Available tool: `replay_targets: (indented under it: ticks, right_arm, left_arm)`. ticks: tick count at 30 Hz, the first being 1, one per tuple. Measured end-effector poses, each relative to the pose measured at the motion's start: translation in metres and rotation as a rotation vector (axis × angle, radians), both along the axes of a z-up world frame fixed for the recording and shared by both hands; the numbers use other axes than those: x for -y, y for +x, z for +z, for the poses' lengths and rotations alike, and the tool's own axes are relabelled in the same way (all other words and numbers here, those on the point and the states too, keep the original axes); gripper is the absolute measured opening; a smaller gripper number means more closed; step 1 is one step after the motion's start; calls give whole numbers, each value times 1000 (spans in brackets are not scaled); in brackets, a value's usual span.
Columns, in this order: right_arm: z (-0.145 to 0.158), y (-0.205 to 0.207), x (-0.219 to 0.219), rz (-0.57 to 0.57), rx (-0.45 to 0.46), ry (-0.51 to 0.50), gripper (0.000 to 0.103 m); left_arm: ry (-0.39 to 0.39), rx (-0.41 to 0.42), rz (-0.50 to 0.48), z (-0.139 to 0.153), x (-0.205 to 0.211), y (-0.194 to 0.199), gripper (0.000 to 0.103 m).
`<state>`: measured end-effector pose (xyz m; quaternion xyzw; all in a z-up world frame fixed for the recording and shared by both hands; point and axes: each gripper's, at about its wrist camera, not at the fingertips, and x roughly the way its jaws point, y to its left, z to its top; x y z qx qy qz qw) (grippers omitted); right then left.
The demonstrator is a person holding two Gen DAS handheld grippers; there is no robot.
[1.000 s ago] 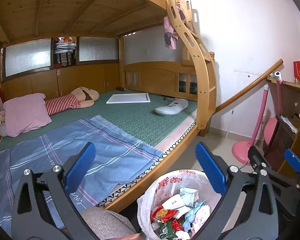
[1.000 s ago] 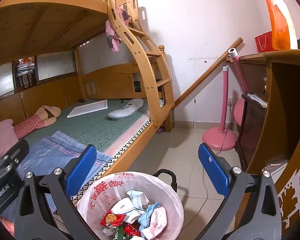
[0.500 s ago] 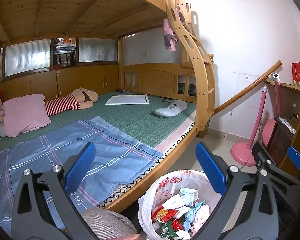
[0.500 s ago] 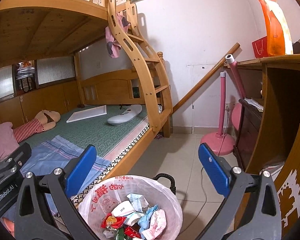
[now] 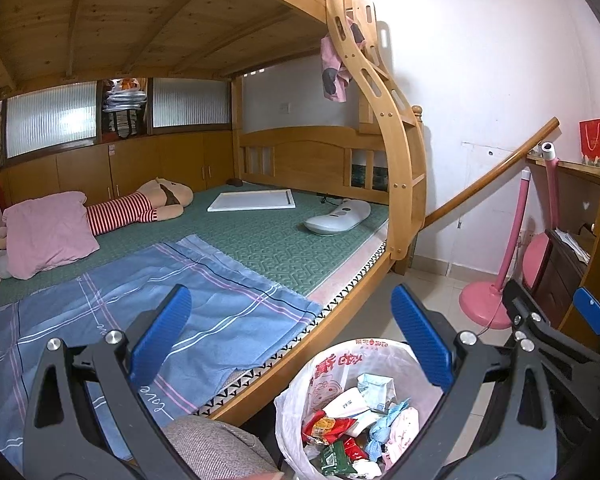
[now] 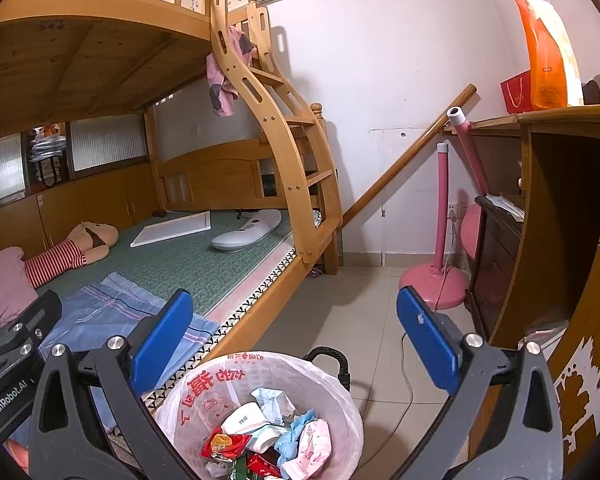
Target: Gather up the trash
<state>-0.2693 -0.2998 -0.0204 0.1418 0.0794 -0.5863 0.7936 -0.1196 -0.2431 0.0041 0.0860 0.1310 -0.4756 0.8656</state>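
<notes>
Glossy thin plastic bin liner (image 6: 204,384), varnished wooden bunk bed (image 6: 260,312), smooth matt floor tiles (image 6: 364,320), crinkly wrappers (image 6: 224,444).

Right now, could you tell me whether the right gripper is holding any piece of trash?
No, the right gripper is open with nothing between its blue pads, and the wrappers lie in the bin below it.

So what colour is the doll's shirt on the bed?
The doll wears red and white stripes, clearest in the left wrist view.

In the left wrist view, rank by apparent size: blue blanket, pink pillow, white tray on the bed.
1. blue blanket, nearest the camera, which may exaggerate it
2. pink pillow
3. white tray, farthest back
</notes>
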Motion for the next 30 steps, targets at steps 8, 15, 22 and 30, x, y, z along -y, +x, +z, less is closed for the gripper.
replay_targets:
  ticks: [8,15,22,30]
  right_arm:
    - [0,-1,2,5,4,-1,100]
    - [-1,-3,3,5,5,-6,100]
    - [0,-3,4,-16,4,-4,100]
    - [-2,-4,7,-30,3,1,100]
  left_arm:
    - [1,49,20,-1,1,-4,100]
    - [11,-79,-29,-9,4,16,100]
    - [26,-26,-45,-11,8,2,100]
    - [45,-54,-40,-11,8,6,100]
